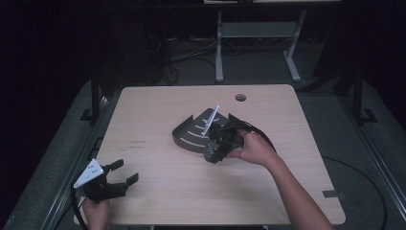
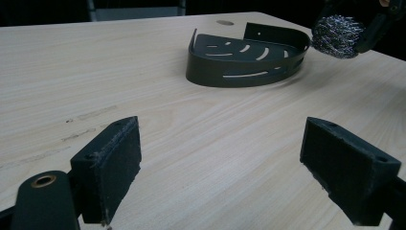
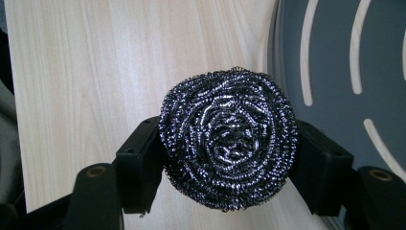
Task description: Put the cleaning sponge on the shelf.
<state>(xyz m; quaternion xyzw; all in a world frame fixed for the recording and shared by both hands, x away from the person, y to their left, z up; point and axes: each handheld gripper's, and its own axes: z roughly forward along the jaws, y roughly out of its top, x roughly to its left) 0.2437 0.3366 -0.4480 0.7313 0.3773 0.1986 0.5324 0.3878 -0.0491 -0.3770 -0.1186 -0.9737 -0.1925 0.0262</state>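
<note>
Steel wool (image 3: pixel 229 143), a round coil of shiny wire loops, sits clamped between our right tongs (image 1: pixel 214 149), held above the pale wood-grain counter (image 1: pixel 158 191) just beside the near rim of the dark caddy (image 1: pixel 191 134). That caddy is a matte, quarter-round tray with curved slots in its floor and a low slotted wall. Our left tongs (image 1: pixel 125 172) stand wide with nothing between their rough black pads (image 2: pixel 117 163), near the counter's front left corner, well apart from the caddy, with bare wood between.
</note>
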